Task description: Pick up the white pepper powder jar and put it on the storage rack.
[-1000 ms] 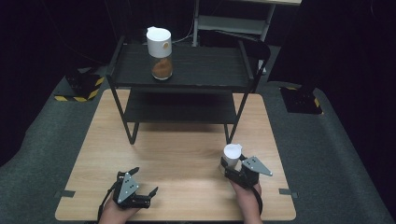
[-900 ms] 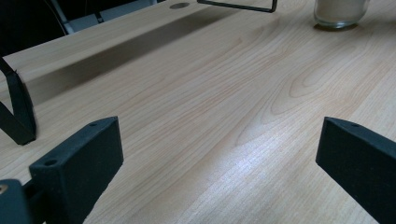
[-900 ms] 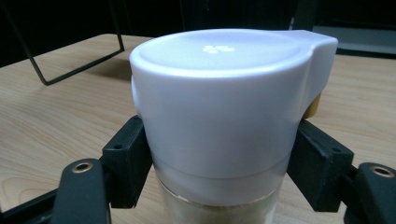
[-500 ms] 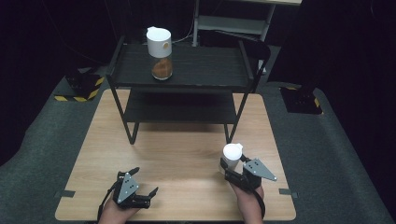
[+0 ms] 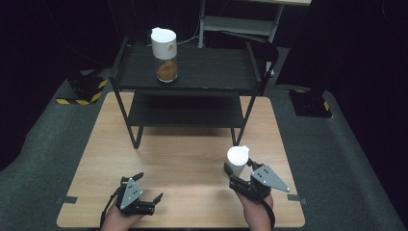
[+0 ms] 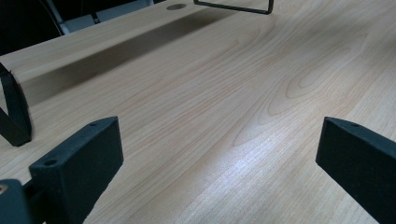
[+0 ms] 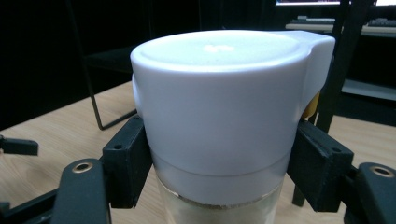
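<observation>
My right gripper (image 5: 236, 172) is shut on a clear jar with a white lid (image 5: 237, 160), lifted above the front right of the wooden table (image 5: 192, 144). In the right gripper view both black jaws press just under the white lid (image 7: 224, 93), and pale contents show in the glass below it. A second white-lidded jar (image 5: 164, 54) with brown contents stands on the top shelf of the black rack (image 5: 211, 72). My left gripper (image 5: 146, 190) rests low at the front left, jaws wide apart over bare wood (image 6: 224, 116), open and holding nothing.
The black two-tier rack spans the table's back half, its legs (image 5: 136, 139) coming down mid-table. Dark floor surrounds the table, with a yellow-black striped block (image 5: 82, 91) at back left and a grey shelf unit (image 5: 240, 24) behind.
My right gripper has risen with the white-lidded jar and drifted slightly right. The left gripper has stayed where it was.
</observation>
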`<state>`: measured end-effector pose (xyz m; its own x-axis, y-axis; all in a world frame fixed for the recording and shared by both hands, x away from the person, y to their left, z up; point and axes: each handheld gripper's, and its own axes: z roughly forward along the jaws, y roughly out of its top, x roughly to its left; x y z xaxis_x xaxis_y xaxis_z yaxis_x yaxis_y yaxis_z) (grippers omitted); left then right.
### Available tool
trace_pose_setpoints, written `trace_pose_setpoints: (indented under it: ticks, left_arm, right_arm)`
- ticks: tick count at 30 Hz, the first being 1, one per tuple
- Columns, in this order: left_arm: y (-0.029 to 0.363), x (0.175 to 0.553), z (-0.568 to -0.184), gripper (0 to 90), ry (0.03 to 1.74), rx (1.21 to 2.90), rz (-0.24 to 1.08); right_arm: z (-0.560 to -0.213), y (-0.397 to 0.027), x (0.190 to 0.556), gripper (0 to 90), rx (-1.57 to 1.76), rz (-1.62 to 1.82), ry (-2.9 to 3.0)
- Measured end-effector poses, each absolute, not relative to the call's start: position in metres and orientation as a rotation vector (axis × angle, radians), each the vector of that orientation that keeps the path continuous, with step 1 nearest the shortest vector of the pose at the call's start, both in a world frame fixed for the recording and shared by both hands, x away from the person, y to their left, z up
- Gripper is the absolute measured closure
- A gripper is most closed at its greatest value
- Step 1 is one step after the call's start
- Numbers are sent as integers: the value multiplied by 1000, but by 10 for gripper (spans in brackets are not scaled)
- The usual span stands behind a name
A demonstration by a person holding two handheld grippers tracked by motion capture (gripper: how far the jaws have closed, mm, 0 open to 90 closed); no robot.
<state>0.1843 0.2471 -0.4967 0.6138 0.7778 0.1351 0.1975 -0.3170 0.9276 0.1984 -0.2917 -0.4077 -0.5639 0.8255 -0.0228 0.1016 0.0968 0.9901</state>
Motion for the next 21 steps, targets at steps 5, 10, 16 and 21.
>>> trace_pose_setpoints:
  ticks: [5, 10, 16, 21]
  left_arm:
    - [248, 185, -497, 9, 791, 1832, 719]
    - [248, 185, -497, 9, 796, 1829, 720]
    - [249, 185, -497, 9, 800, 1828, 713]
    - [250, 186, -496, 9, 801, 1827, 703]
  right_arm:
    - [-393, -290, 196, 293, 887, 1539, 1775]
    - [-381, -287, 198, 292, 873, 1565, 1776]
    - [-364, -281, 197, 293, 842, 1564, 1775]
    - [-349, -278, 199, 293, 830, 1581, 1770]
